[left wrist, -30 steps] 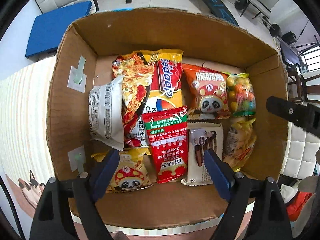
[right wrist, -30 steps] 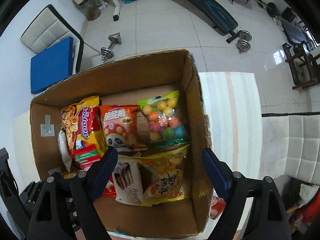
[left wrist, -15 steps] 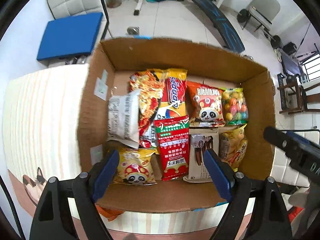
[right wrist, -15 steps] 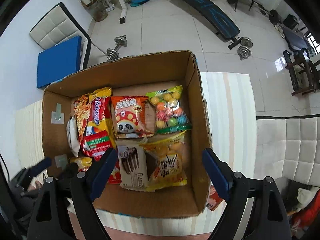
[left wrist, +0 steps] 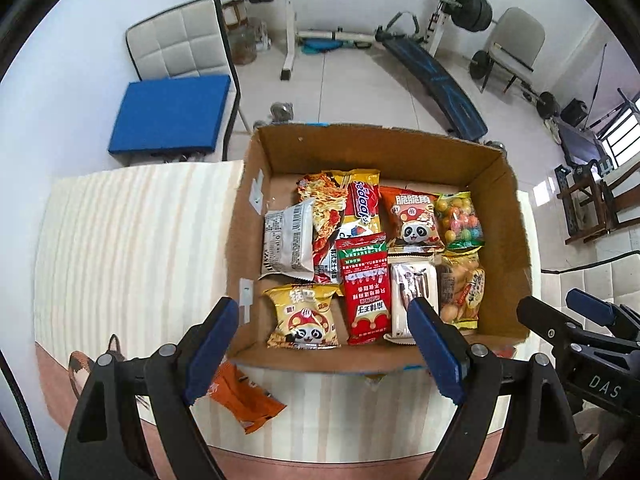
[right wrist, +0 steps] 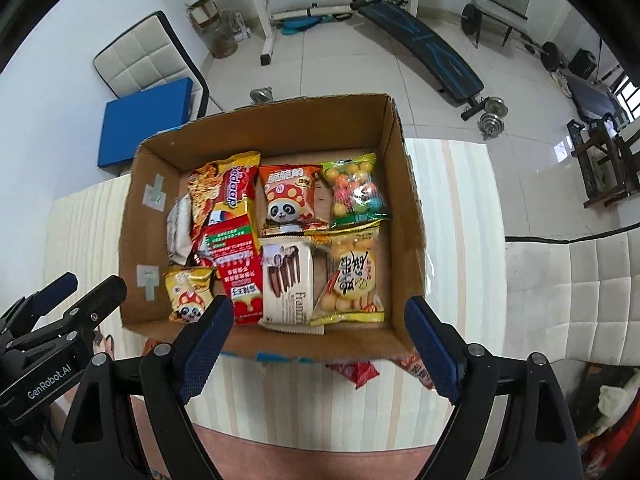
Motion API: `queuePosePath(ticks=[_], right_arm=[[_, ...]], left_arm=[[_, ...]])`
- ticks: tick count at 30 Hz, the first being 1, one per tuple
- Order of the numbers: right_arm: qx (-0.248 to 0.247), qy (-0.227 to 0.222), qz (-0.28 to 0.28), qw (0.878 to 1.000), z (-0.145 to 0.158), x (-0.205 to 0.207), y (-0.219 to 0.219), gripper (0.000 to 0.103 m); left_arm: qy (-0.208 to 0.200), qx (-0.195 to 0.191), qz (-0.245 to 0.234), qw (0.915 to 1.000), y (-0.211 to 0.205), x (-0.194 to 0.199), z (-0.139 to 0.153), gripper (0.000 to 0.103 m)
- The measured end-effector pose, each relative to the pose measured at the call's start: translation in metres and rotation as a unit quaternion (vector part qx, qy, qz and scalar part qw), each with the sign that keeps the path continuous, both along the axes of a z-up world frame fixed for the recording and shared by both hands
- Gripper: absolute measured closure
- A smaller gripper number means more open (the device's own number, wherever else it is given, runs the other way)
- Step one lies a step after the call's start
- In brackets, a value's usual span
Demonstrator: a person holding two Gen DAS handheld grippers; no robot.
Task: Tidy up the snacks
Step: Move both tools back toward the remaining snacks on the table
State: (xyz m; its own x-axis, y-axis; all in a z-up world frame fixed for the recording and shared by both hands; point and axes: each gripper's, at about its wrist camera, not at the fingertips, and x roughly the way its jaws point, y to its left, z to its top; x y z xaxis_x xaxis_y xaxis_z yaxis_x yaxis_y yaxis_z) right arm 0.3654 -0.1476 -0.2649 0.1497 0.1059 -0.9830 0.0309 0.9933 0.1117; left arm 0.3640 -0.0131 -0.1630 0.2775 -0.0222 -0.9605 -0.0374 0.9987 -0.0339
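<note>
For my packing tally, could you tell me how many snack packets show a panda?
2: the orange panda packet at the box's back, and the yellow panda packet in its front-left corner; others may be hidden underneath.

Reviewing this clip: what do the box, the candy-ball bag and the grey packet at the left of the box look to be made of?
Box: brown corrugated cardboard, matte, with ragged cut edges.
Candy-ball bag: clear glossy plastic film, since the coloured balls show through.
Grey packet: probably foil-lined or metallised plastic, silvery, crinkled, with a serrated sealed edge.

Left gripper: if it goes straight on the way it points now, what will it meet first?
Probably the red snack packet in the cardboard box. The open left gripper hangs over the box's near edge, so depth is unclear.
</note>
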Motion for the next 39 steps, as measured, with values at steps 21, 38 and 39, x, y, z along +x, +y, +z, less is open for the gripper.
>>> queuePosePath(ticks=[21,38,39], right_arm=[[-0.002,-0.091,0.005,0.996,0.076,-0.109,0.005,0.014],[0.079,0.024,-0.031,0.996,-0.066,-0.107,0.043,0.010],[0.078,0.030,-0.036,0.996,-0.078,-0.105,0.046,0.010]], left_arm=[[-0.080,-0.006,0.002,0.9968,0.014,-0.094,0.057,0.017],[-0.024,0.006,0.087,0.9959,0.096,-0.109,-0.036,0.008],[-0.005,0.001,0.104,0.9946,0.108,-0.109,-0.051,0.008]])
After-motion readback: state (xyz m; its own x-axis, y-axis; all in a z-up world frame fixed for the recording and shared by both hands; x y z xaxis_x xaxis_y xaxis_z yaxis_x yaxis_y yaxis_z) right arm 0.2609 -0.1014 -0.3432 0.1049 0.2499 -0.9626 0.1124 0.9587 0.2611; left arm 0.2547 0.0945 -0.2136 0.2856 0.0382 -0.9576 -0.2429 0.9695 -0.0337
